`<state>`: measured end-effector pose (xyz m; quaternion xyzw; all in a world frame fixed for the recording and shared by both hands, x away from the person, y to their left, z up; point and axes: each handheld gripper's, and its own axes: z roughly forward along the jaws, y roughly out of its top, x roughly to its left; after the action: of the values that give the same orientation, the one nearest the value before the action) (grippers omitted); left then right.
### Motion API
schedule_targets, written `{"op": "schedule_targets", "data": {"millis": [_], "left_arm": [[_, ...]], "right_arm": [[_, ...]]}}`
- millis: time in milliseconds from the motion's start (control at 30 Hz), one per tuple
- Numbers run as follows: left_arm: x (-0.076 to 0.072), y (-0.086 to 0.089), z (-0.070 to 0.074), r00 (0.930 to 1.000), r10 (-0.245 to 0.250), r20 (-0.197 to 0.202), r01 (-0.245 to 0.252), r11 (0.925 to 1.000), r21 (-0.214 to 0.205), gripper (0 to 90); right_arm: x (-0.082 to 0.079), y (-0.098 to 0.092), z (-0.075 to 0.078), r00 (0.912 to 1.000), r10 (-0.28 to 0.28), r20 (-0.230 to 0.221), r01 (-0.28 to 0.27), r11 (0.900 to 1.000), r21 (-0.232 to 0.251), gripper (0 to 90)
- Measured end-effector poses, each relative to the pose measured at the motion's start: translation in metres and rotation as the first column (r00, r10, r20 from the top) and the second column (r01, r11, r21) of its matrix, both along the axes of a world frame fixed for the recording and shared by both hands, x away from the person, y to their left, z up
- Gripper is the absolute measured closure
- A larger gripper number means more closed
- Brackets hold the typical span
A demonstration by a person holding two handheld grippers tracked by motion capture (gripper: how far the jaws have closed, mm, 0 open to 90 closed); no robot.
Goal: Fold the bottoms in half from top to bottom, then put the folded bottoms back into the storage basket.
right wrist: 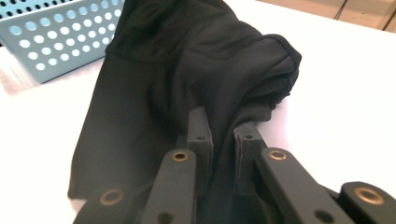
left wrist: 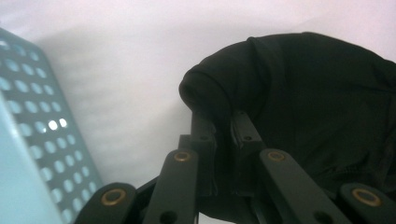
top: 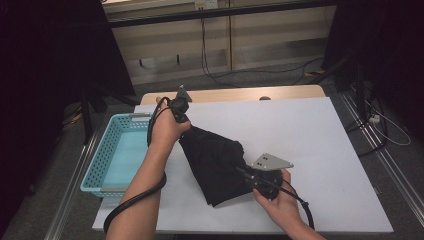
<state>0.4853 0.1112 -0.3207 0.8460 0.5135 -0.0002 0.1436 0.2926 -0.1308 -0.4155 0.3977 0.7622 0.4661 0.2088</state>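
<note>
Setting: a white surface point(top: 320, 150) on a wooden-edged table, dark room behind, cables on the floor.

Item 1, black garment point(top: 215, 160): dark fabric, bunched and folded over itself, strung between my two hand-held grippers. Its upper end hangs from the left hand-held gripper point(top: 181, 116); its lower end lies on the surface directly ahead of the right hand-held gripper point(top: 248, 176).

Item 2, left hand-held gripper: jaws clamped together on a rolled fold of the garment point(left wrist: 219, 100), seen close in the left gripper view. Fabric drapes down and to the right of it.

Item 3, right hand-held gripper point(right wrist: 223, 133): jaws pinched on a gathered edge of the garment point(right wrist: 187, 60), the bulk of the cloth spreading away beyond the tips.

Item 4, blue basket point(top: 107, 150): perforated plastic, just to the left of the left hand-held gripper, apart from the garment.

Handling notes: I judge the garment light, soft and limp, with no stiffness to hold a shape; it will sag wherever unsupported and can slip from a thin pinch. Best taken at a seam, hem or doubled fold, as I hold it now, with both ends gripped to keep it spread.
</note>
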Motion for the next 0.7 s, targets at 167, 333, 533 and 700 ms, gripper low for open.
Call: {"op": "schedule_targets", "data": {"millis": [167,333,533,700], "left_arm": [[0.001,0.004,0.012,1.0000,0.004,0.005,-0.004,0.9999,0.015,82.6],[0.000,0.006,0.023,0.9999,0.004,0.015,-0.005,0.9997,0.024,82.6],[0.001,0.009,0.033,0.9997,0.003,0.022,-0.004,0.9996,0.027,82.6],[0.001,0.010,0.042,0.9995,0.000,0.031,-0.001,0.9991,0.042,82.6]], "right_arm": [[-0.001,0.007,0.005,0.9999,0.014,0.005,-0.014,0.9995,0.027,81.1],[-0.002,0.011,0.009,0.9996,0.020,0.020,-0.021,0.9990,0.040,81.1],[-0.003,0.014,0.014,0.9987,0.018,0.047,-0.020,0.9985,0.051,81.1],[-0.003,0.016,0.019,0.9974,0.014,0.071,-0.018,0.9981,0.059,81.1]]}}
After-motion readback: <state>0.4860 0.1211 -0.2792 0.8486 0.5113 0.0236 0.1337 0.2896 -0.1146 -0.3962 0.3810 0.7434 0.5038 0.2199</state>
